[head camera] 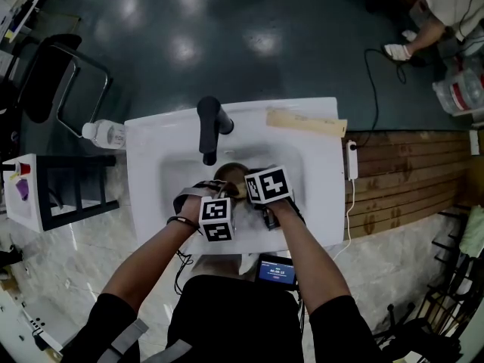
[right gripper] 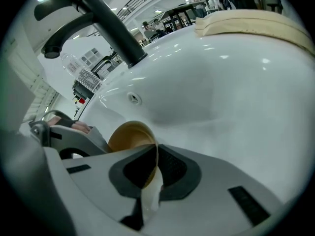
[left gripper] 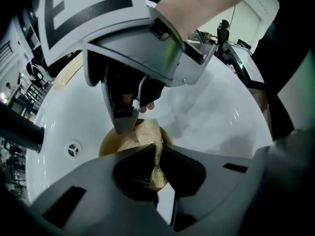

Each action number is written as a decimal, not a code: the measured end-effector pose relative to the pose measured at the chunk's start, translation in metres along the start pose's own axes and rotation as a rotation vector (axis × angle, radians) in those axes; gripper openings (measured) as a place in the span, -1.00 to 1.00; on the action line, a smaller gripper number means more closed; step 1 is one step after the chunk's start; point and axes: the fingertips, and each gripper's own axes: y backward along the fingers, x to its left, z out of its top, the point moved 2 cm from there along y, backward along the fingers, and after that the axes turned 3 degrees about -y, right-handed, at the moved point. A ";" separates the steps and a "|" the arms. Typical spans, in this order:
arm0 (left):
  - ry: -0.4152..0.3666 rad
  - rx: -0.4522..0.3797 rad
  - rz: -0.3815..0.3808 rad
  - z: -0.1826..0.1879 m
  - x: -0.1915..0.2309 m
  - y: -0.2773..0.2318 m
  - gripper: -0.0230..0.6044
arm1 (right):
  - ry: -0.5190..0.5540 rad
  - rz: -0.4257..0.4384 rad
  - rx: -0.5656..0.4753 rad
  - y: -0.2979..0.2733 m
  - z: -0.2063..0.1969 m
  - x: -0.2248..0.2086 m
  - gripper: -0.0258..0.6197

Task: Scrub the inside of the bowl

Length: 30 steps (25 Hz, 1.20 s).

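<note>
In the left gripper, a pale yellow sponge, pinched edge-on between jaws drawn close on it. Just beyond the sponge and touching it, the tan bowl, low in the basin of the white sink and tipped on its side, with the mouth toward the sponge as far as can be told. Across from it, the right gripper, jaws closed thin on the rim of that bowl, one jaw inside and one outside (seen from the left gripper view as a grey finger coming down onto the rim). In the head view, both marker cubes side by side over the basin, nearly touching, the bowl just showing past them on the side toward the tap. Farther out in the basin wall, a small round overflow hole. Above that, on the back edge of the sink, a black faucet, spout reaching over the basin. To the right along the same back edge, a flat beige strip. Off the left corner of the sink, a clear plastic bottle lying on its side beside a black rack. To the right of the sink, a white plug and cable against wooden planks. Far at the upper right, a seated person on the dark floor.
</note>
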 end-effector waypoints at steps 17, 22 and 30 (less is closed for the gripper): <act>0.177 0.019 0.160 -0.019 0.060 0.002 -0.85 | 0.038 0.009 0.003 0.001 0.000 0.002 -0.85; 0.147 0.071 0.185 -0.034 0.062 0.006 -0.85 | 0.040 -0.001 0.006 0.001 -0.001 0.001 -0.85; 0.188 0.048 0.131 -0.040 0.039 0.020 -0.85 | 0.024 -0.018 -0.002 0.000 0.000 0.001 -0.85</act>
